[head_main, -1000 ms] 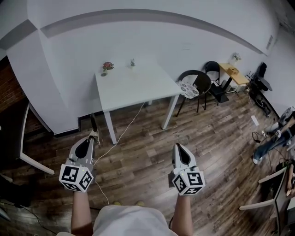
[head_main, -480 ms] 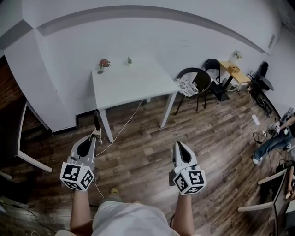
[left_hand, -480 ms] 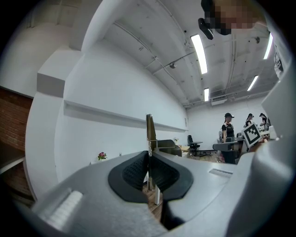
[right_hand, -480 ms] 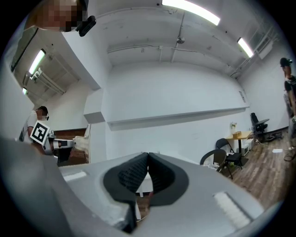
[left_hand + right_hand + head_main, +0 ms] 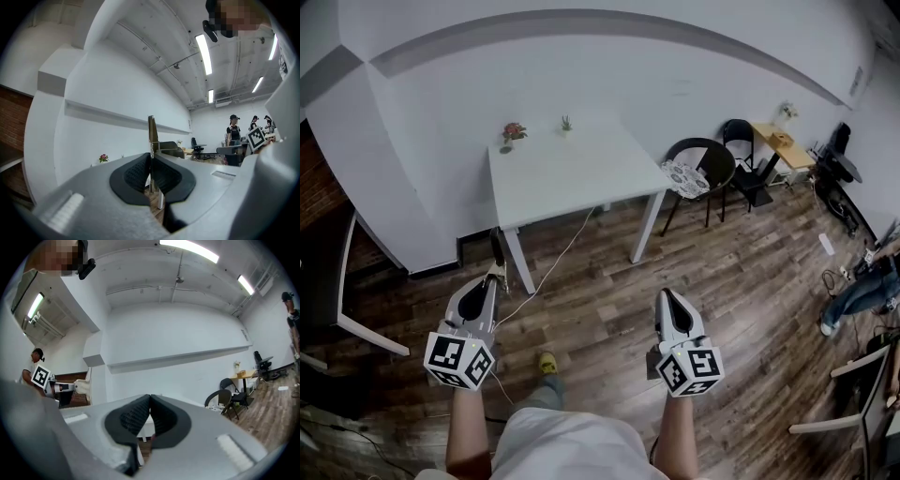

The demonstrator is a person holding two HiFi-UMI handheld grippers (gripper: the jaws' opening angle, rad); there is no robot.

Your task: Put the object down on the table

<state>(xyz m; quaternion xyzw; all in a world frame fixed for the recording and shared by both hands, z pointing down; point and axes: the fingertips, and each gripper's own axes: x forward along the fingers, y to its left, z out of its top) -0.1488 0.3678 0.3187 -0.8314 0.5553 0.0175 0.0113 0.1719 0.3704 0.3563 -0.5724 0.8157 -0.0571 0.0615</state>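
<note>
Ceiling strip lamps (image 5: 203, 52) give even, fairly bright light — they burn out white in both gripper views. The head view is greyer, with soft shadow under the bench (image 5: 572, 173). Heavy fisheye distortion curves the wall (image 5: 581, 75) — the gripper views' corners vignette black.

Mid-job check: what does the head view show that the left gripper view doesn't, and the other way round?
Head view only: the person's forearms, a yellow shoe and the white cable trailing across the floor. Left gripper view only: ceiling lights and people standing far off. Both: the left gripper shut on a thin dark strip, and the small flower pot on the white table.
</note>
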